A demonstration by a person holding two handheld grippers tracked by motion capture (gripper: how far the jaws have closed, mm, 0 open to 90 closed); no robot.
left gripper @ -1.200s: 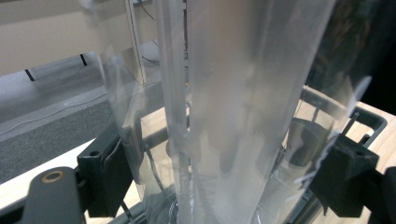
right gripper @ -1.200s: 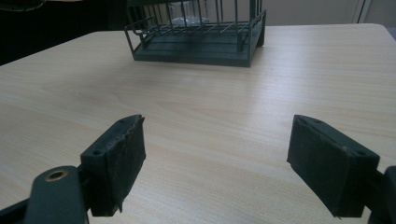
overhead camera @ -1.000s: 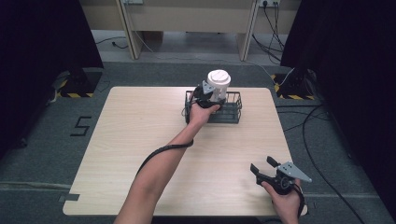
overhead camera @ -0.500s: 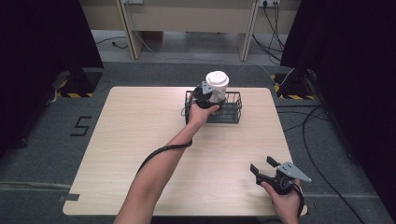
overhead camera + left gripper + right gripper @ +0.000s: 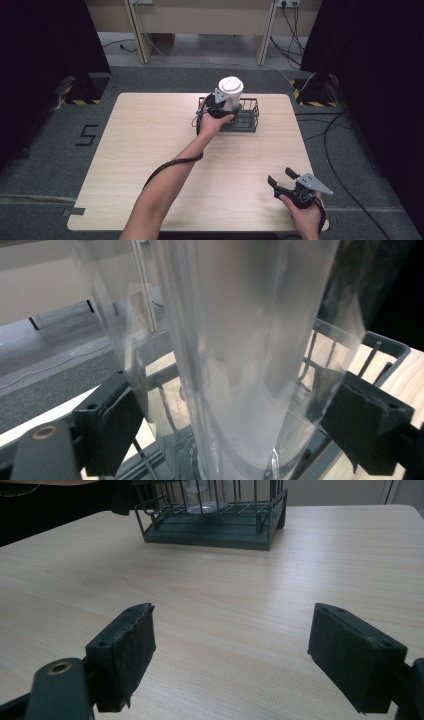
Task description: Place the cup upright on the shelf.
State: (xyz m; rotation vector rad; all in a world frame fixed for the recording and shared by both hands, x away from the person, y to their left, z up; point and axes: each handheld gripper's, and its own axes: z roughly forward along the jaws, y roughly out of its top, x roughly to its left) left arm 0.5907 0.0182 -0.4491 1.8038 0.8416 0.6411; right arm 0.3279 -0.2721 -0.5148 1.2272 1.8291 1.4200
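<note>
Wood table (image 5: pixel 150 150) on grey floor (image 5: pixel 50 165); wire basket (image 5: pixel 247 120) at far edge.

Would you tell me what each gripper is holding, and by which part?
The left gripper clamps the clear lidded cup by its side wall; the right gripper holds nothing.

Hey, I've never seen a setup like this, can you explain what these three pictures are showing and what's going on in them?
A person sits at a wooden table, holding a hand-operated two-jaw gripper in each hand. One camera looks down from above; the other two ride on the grippers, looking along their black jaws. A dark wire basket stands on the table's far side. The left gripper has its jaws around a clear plastic cup with a white lid, at the basket. The right gripper is open and empty, near the table's near edge.
</note>
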